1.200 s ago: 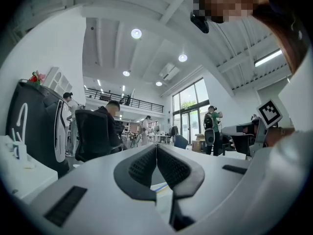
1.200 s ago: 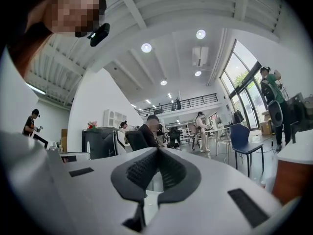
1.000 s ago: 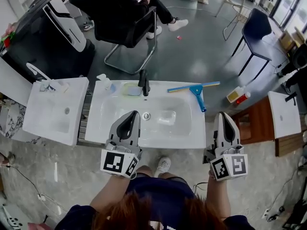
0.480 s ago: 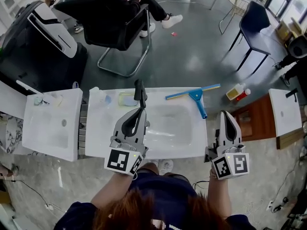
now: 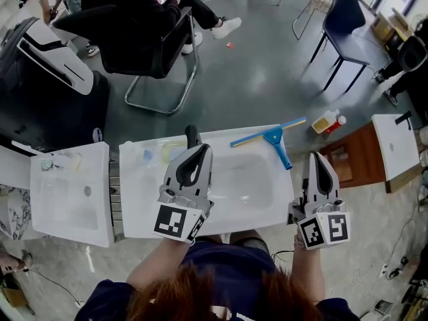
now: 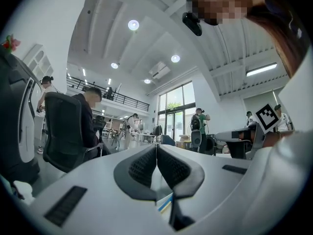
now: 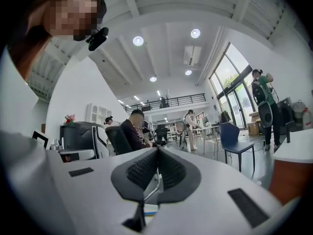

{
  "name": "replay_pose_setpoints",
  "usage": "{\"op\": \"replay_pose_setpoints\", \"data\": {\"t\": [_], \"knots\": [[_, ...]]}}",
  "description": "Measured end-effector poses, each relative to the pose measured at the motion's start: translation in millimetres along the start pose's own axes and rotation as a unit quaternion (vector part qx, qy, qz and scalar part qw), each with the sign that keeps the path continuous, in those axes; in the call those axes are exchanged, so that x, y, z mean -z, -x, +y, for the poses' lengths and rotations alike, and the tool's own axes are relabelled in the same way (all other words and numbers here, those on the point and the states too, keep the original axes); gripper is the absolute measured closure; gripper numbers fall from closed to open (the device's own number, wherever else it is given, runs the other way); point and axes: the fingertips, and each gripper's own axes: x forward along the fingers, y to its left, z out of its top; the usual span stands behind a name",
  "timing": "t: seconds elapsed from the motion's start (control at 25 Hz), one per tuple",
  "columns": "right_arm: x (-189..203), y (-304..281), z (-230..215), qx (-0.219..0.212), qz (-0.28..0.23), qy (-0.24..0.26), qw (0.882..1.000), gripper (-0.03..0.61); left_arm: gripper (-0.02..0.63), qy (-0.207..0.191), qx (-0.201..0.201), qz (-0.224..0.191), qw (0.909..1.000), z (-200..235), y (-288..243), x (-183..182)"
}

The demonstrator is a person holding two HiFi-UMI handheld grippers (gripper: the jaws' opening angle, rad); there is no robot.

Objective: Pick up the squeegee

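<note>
While both pairs of jaws are pressed together with nothing between them, the left gripper (image 5: 200, 149) hovers over the sink (image 5: 142, 200) close to the faucet (image 5: 192, 135), and the right gripper (image 5: 319, 158) is just beside the sink's right edge. The squeegee (image 5: 273, 136) lies on the back right rim of this sink, apart from both grippers, with its blue handle pointing toward the near side. Some small items (image 5: 57, 160) stand on the back rim of a second sink (image 5: 47, 226) at the left.
</note>
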Motion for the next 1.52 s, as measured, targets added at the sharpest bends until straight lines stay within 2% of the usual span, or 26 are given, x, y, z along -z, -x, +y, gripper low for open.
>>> {"op": "replay_pose_setpoints", "data": {"t": [0.56, 0.72, 0.88, 1.0, 1.16, 1.36, 1.52], "knots": [[23, -49, -39, -0.02, 0.05, 0.022, 0.998, 0.561, 0.592, 0.015, -0.017, 0.018, 0.9996, 0, -45, 24], [50, -66, -58, -0.02, 0.094, 0.03, 0.995, 0.561, 0.592, 0.026, -0.022, 0.015, 0.9993, 2, -59, 33], [100, -83, -81, -0.012, 0.159, 0.044, 0.986, 0.539, 0.592, 0.043, -0.031, 0.013, 0.9985, 7, -77, 43], [146, -94, -99, -0.008, 0.215, 0.046, 0.975, 0.513, 0.592, 0.027, -0.02, 0.047, 0.9984, 8, -85, 68], [203, -102, -115, -0.01, 0.284, 0.055, 0.957, 0.469, 0.592, 0.027, -0.018, 0.07, 0.997, 10, -93, 90], [269, -110, -135, -0.016, 0.383, 0.096, 0.919, 0.383, 0.593, 0.032, -0.021, 0.087, 0.9954, 8, -104, 105], [315, -109, -147, -0.012, 0.443, 0.135, 0.886, 0.36, 0.592, 0.034, -0.02, 0.096, 0.9946, 8, -107, 112]]}}
